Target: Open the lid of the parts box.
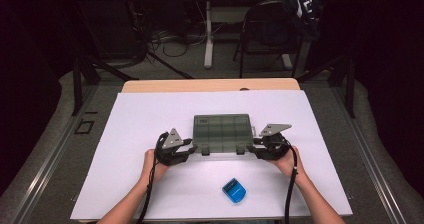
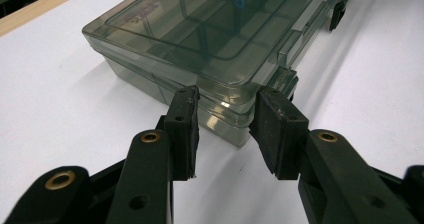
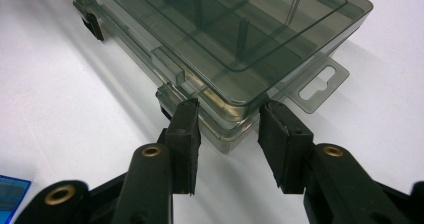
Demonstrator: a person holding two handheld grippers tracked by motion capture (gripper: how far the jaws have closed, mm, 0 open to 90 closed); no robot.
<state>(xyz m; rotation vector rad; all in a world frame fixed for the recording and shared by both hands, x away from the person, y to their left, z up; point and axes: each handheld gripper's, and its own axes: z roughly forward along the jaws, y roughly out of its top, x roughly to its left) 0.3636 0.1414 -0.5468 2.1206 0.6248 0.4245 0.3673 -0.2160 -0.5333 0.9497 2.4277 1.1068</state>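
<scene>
Smoky compartment box [image 1: 222,132] on white table [image 1: 150,184], left gripper [image 2: 227,119] and right gripper [image 3: 229,121] at its near corners — jaws clamped on each corner, blue case [image 1: 234,191] nearby.

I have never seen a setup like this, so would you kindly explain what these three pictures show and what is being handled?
A person sits at a table covered with a white sheet and holds a two-jaw tool in each hand. The high view looks down from above: the left tool and right tool sit at the two near corners of a smoky clear compartment box with its lid shut. The other two pictures come from cameras riding on each tool, looking along its black jaws. Each pair of jaws straddles a box corner; whether the pads press it is unclear. A small blue case lies nearer the person.
</scene>
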